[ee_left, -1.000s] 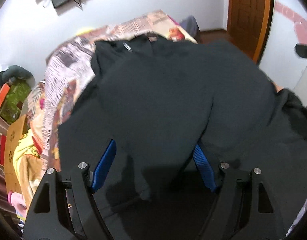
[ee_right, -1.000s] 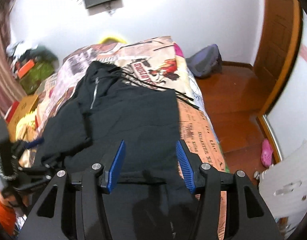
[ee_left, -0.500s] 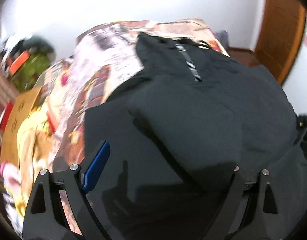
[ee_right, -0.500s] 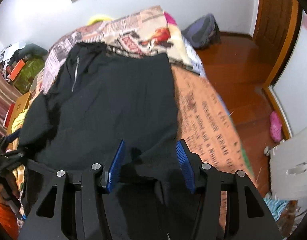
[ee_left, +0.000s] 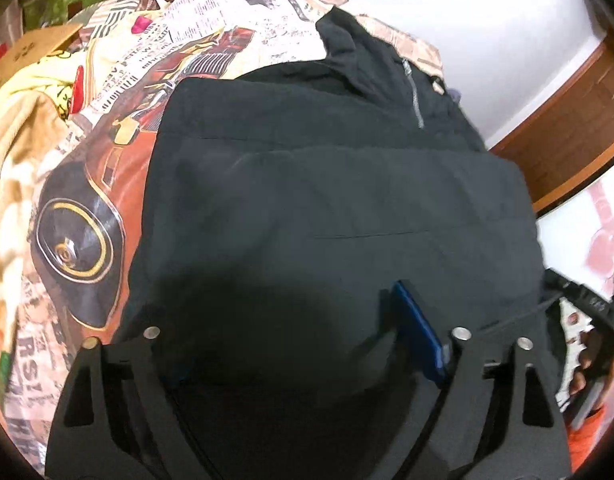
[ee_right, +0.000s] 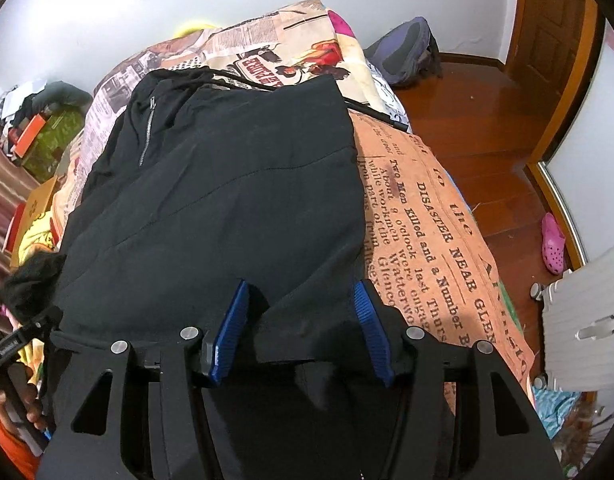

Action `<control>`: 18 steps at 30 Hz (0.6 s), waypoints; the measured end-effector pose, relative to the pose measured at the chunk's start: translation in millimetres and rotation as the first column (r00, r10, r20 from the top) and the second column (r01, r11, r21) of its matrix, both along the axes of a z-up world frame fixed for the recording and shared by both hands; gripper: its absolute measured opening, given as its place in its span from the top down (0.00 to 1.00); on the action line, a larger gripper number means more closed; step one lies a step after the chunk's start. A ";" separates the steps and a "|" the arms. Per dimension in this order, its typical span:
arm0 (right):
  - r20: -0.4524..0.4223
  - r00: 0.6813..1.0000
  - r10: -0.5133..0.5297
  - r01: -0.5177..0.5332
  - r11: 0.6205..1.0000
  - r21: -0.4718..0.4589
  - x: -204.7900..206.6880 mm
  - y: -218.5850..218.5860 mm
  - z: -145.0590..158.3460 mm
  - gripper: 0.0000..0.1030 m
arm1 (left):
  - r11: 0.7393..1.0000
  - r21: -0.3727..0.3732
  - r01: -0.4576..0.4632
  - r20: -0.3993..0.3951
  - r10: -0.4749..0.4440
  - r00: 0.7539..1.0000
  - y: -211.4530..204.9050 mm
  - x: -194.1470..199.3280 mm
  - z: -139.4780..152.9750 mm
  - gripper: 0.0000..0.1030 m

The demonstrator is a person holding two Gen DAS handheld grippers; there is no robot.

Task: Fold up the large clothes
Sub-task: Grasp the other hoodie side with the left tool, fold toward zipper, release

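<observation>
A black zip hoodie (ee_right: 211,200) lies on the bed (ee_right: 435,216), folded into a long slab, hood and zipper toward 11 o'clock. The right gripper (ee_right: 303,320) grasps its near hem. The left gripper (ee_left: 303,344) has just narrowed; fabric lies between its jaws, grip unclear.

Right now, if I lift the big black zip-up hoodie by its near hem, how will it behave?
The big black zip-up hoodie will probably flop and sag: it already drapes in soft folds over the printed bedspread. Its folded-in sides would likely fall open. It looks thick, so perhaps fairly heavy.
</observation>
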State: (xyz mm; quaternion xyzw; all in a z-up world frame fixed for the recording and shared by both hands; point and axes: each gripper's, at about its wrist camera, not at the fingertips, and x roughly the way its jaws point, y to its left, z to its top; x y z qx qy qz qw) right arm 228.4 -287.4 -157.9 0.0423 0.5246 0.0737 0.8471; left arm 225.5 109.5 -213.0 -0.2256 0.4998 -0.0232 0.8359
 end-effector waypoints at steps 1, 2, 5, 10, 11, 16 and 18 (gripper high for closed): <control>0.001 1.000 0.000 0.000 1.000 -0.002 0.3 0.9 0.6 0.50 | 1.000 -0.010 -0.004 0.006 0.004 1.000 1.8 -2.3 2.4 0.29; 0.003 1.000 -0.001 0.001 1.000 -0.003 -0.2 0.7 1.5 0.50 | 1.000 -0.013 -0.010 0.014 0.011 1.000 3.2 -5.3 4.6 0.39; 0.007 1.000 -0.006 0.006 1.000 -0.007 0.3 2.0 3.7 0.50 | 0.999 0.009 -0.036 0.045 0.036 0.998 12.3 -8.2 13.9 0.75; 0.021 1.000 -0.004 0.004 1.000 -0.008 1.9 4.0 12.0 0.50 | 0.997 0.066 -0.033 0.167 0.022 0.986 20.8 -10.7 51.5 0.83; 0.032 0.999 -0.002 0.003 1.000 -0.014 2.3 4.7 16.2 0.50 | 0.996 0.082 -0.027 0.202 0.010 0.979 20.7 -9.6 63.7 0.83; 0.089 0.996 0.009 -0.006 0.999 -0.042 0.7 10.3 32.3 0.50 | 0.979 0.203 -0.025 0.311 -0.040 0.950 15.8 -1.2 102.0 0.83; 0.092 0.996 0.016 -0.011 0.999 -0.051 0.1 13.5 31.4 0.50 | 0.972 0.235 -0.023 0.297 -0.049 0.954 16.2 3.0 97.3 0.83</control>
